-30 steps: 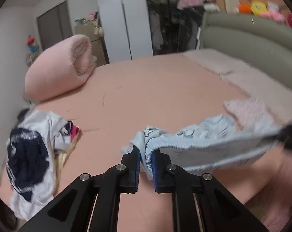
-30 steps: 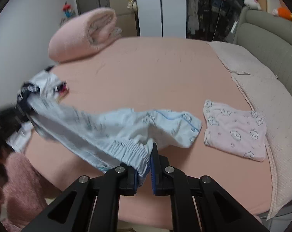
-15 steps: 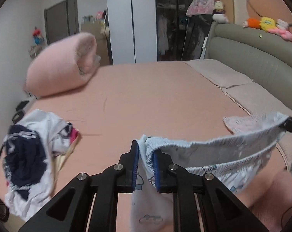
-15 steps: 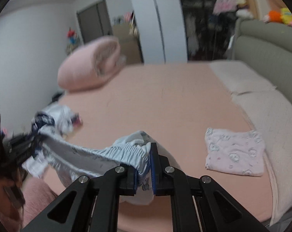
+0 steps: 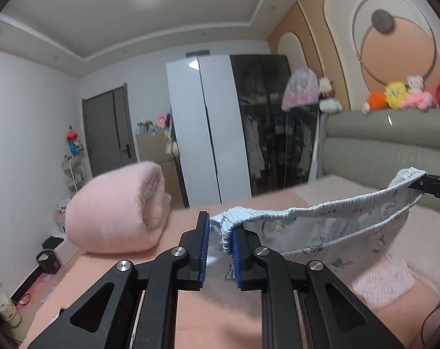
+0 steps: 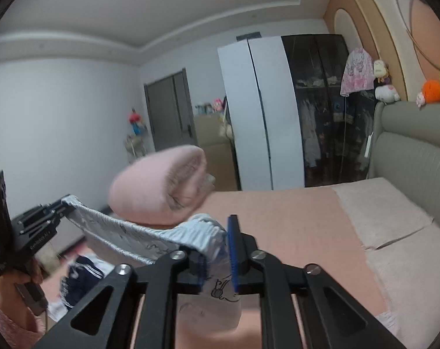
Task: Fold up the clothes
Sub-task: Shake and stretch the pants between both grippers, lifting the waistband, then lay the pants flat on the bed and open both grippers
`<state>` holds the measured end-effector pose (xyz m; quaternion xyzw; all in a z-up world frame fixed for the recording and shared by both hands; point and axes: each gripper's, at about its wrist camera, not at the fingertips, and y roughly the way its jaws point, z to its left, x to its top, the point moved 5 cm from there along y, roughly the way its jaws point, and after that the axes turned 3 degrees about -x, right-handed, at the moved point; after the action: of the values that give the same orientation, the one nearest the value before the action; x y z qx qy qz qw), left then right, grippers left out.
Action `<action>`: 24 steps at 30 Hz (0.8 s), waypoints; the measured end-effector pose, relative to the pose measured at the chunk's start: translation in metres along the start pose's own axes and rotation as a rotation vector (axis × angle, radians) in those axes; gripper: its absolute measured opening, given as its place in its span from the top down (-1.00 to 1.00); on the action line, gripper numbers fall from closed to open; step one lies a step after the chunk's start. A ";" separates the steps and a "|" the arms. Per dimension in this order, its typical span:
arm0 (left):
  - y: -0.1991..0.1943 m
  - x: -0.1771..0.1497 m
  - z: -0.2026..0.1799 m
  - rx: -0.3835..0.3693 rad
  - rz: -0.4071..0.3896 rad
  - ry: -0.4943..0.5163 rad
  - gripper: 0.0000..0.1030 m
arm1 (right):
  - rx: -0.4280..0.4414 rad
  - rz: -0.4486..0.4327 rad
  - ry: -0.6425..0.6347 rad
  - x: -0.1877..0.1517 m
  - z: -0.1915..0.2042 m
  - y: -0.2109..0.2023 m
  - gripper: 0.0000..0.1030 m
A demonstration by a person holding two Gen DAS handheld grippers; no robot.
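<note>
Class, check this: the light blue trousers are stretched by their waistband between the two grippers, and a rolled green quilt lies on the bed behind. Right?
Not quite: the rolled quilt is pink, not green, as the left wrist view shows. The light blue trousers are indeed stretched between the grippers.

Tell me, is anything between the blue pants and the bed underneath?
Nothing visible. The blue pants hang over bare bed sheet; the folded pink garment lies to one side, the clothes pile to the other.
</note>
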<state>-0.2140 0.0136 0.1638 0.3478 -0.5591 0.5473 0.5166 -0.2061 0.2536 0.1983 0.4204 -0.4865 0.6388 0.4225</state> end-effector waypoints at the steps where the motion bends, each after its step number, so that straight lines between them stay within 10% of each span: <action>1: 0.003 -0.023 -0.002 -0.007 0.046 -0.004 0.74 | -0.011 0.011 0.009 -0.019 0.001 -0.003 0.54; 5: 0.046 -0.160 -0.011 -0.071 0.374 -0.107 0.74 | -0.058 0.205 0.028 -0.135 -0.010 0.017 0.41; 11: 0.092 -0.352 -0.048 -0.148 0.862 -0.094 0.74 | -0.141 0.751 0.153 -0.355 -0.045 0.074 0.41; 17: 0.090 -0.378 -0.056 -0.176 0.906 -0.079 0.74 | -0.111 0.958 0.234 -0.402 -0.053 0.068 0.40; 24: 0.084 -0.334 -0.041 -0.267 0.720 -0.148 0.74 | -0.103 0.799 -0.213 -0.351 0.016 0.051 0.24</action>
<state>-0.2108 0.0078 -0.1827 0.0977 -0.7472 0.5896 0.2906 -0.1514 0.1835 -0.1451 0.2408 -0.6837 0.6802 0.1092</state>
